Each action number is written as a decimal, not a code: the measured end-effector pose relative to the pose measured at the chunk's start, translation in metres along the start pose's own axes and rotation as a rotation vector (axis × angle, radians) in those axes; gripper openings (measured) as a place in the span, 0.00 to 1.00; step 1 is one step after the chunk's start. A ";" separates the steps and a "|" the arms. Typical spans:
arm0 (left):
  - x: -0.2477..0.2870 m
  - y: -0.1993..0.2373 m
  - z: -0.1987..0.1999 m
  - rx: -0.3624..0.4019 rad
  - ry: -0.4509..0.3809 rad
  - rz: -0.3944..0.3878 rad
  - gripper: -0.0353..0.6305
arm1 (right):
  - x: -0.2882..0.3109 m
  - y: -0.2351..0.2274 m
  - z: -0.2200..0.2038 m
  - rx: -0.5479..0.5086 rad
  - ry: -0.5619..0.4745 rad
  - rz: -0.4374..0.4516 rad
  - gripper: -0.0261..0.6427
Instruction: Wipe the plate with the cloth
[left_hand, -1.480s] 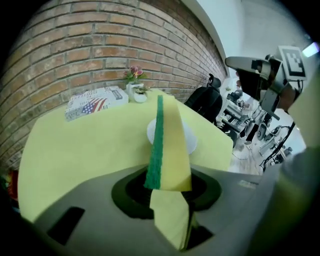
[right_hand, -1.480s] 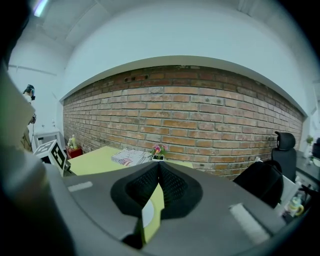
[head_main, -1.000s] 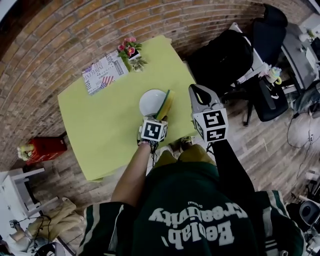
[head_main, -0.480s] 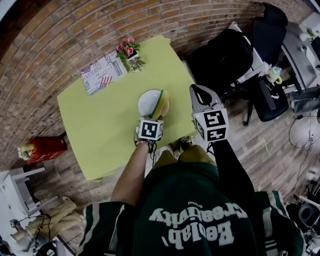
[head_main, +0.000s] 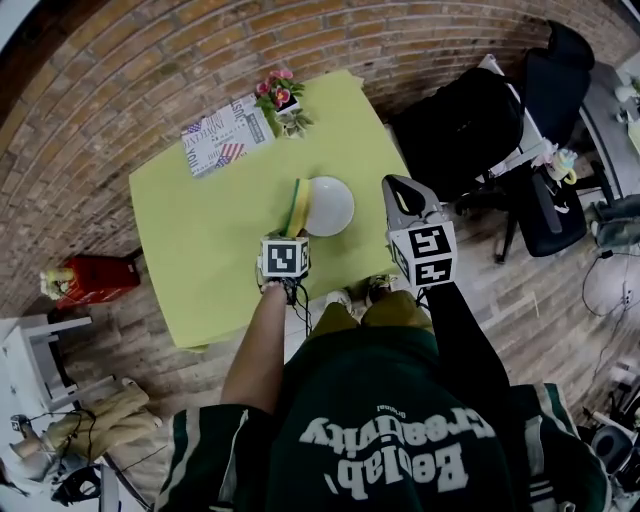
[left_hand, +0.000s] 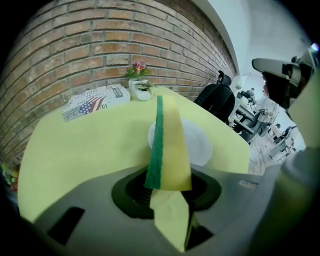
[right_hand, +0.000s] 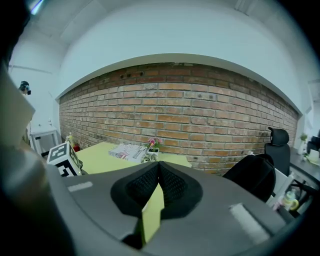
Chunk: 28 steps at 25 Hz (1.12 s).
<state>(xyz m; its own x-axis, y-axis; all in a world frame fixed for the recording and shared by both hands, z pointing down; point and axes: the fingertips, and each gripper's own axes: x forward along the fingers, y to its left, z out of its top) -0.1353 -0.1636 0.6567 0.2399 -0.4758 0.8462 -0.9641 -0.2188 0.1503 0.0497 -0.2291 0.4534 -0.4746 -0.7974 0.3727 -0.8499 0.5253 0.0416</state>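
Yellow-green table (head_main: 190, 250): rectangular and plain, set against a brick wall.

Black office chair (head_main: 470, 110): stands off the table's right side, well apart from the plate.

Booklet (head_main: 225, 135): flag print, lying flat near the table's far edge.

Plate (head_main: 332, 206): white, round and glossy. It sits on the table toward the near right, and its surface shows no marks from the head view.

Cloth (left_hand: 167, 145): a stiff, sponge-like piece with a broad pale yellow face and a dark green strip along its left edge. It stands upright on its edge. In the head view it sits at the plate's left rim; whether it touches the plate cannot be told.

Left gripper (left_hand: 167, 172): jaws closed on the lower end of the cloth, which rises straight out from between them. The gripper is held over the table just nearer than the plate.

Right gripper (right_hand: 159, 172): jaws pressed together with nothing between them. It is raised beside the table's right edge, just right of the plate and apart from it, aimed at the wall.

Flower pot (head_main: 283, 95): small, with pink blooms, just beside the booklet.
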 end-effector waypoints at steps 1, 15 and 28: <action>-0.001 -0.001 0.000 0.008 -0.001 0.003 0.26 | 0.001 0.003 -0.001 0.001 0.000 0.009 0.06; -0.108 -0.017 0.123 -0.085 -0.440 0.170 0.26 | 0.023 0.011 0.040 -0.056 -0.079 0.229 0.06; -0.232 -0.048 0.217 0.017 -0.826 0.492 0.26 | 0.028 -0.032 0.093 -0.109 -0.207 0.346 0.06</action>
<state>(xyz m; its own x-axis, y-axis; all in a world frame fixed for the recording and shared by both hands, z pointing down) -0.1197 -0.2277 0.3416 -0.1803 -0.9662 0.1840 -0.9780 0.1561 -0.1386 0.0429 -0.2957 0.3765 -0.7732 -0.6057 0.1878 -0.6086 0.7920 0.0489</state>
